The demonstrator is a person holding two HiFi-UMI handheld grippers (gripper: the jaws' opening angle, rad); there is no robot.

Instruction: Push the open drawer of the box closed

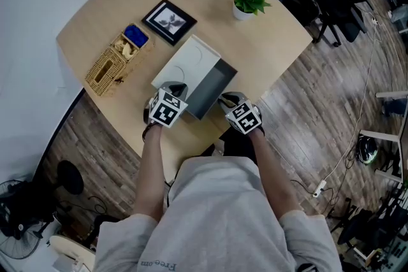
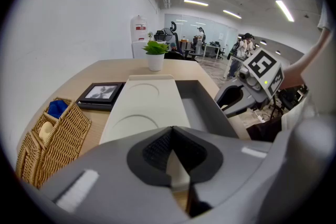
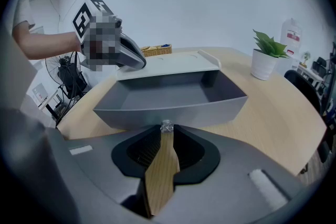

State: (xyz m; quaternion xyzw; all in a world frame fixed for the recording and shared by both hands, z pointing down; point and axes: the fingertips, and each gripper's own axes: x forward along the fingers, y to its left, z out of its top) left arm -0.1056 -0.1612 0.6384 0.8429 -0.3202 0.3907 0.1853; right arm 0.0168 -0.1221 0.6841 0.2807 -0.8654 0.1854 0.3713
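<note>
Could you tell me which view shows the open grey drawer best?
The right gripper view: it faces the drawer head-on, showing its front wall and bare inside. The head view shows it small from above; the left gripper view shows it obliquely, beside the white box.

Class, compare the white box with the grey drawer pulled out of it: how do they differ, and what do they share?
The box is white; the drawer is grey. The box has a closed flat top with two shallow round recesses; the drawer is an open tray, seemingly empty. The box lies farther from the person; the drawer juts out towards them. Both are rectangular, on the same wooden table.
</note>
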